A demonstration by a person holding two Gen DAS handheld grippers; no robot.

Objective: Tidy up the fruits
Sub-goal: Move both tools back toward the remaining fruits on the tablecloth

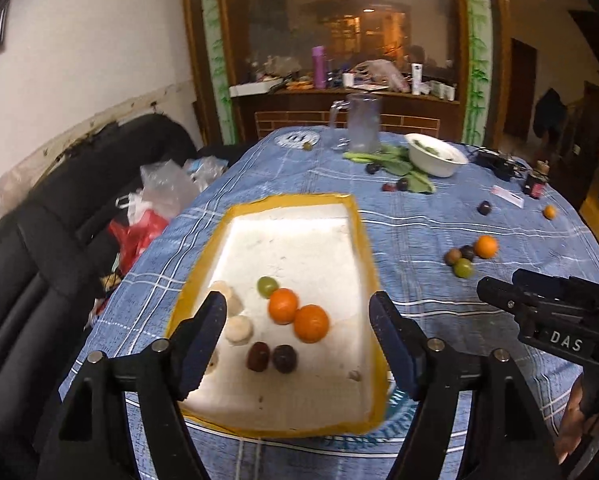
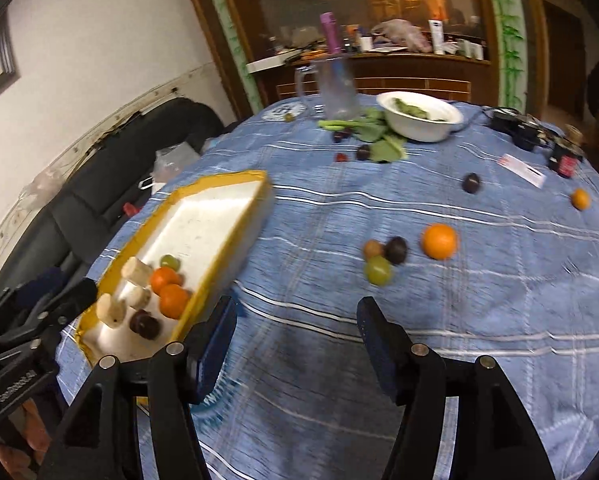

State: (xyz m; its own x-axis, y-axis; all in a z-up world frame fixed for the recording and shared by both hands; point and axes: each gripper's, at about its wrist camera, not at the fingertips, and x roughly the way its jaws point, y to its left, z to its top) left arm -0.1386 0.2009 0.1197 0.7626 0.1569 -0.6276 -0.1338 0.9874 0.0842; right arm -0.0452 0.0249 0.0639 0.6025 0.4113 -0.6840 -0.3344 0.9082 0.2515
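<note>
A: Where's the fruit?

B: Some sits in the shallow white foam tray with the yellow rim — two round orange mandarins, a green grape, two dark plums and pale banana chunks. More lies loose on the blue checked tablecloth: a large orange beside a brown, a dark and a green fruit.

A: And the grippers?

B: The left gripper hangs above the tray, the right gripper above bare cloth — both spread apart, nothing between their fingers.
</note>
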